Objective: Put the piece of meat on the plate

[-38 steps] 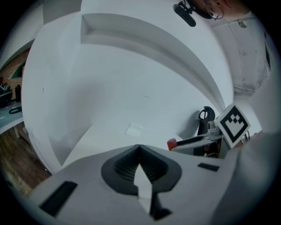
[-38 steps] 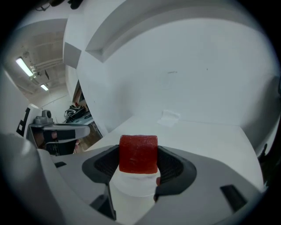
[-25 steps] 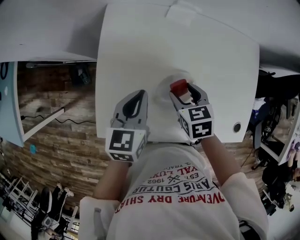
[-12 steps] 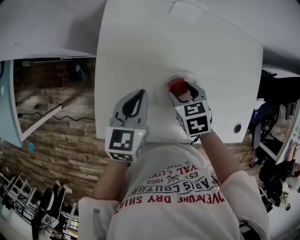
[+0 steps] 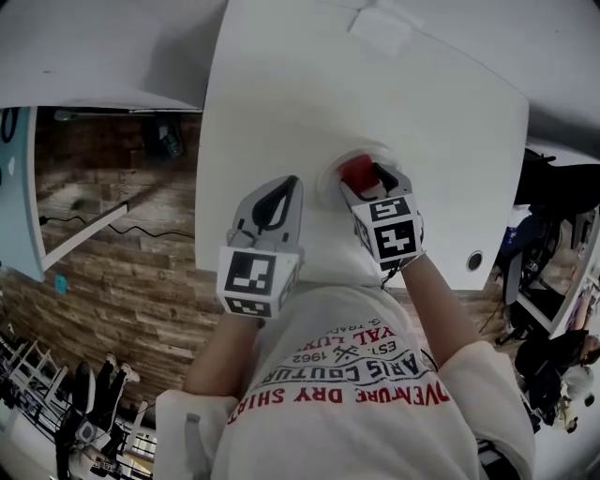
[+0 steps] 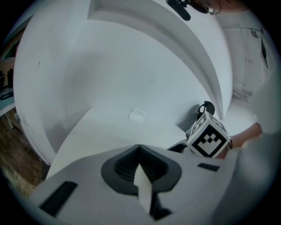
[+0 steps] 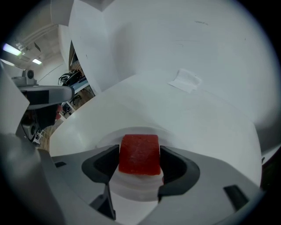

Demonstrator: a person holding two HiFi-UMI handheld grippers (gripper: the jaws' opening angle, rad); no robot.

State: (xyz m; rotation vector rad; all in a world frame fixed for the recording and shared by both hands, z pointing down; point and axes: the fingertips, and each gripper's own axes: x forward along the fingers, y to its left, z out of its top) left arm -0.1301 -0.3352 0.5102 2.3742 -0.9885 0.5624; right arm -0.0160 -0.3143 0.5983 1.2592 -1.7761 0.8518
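A red cube-shaped piece of meat [image 7: 139, 154] sits between the pads of my right gripper [image 7: 140, 159], which press on both its sides. It hangs just over a small white plate [image 7: 137, 186] on the white table. From the head view the meat [image 5: 357, 172] is over the plate [image 5: 328, 176], with the right gripper [image 5: 364, 181] pointing steeply down. My left gripper [image 5: 285, 185] hovers to the left of the plate, jaws together and nothing in them; its tips [image 6: 139, 148] meet in the left gripper view.
A white table [image 5: 281, 103] bears a small white slip [image 5: 380, 28] at its far side and a cable hole [image 5: 474, 254] at the near right. Its left edge drops to a wooden floor [image 5: 122, 253]. The right gripper's marker cube [image 6: 210, 136] shows beside the left one.
My right gripper has sunk a little toward the plate with the meat and tipped steeper. The left gripper has kept its place.
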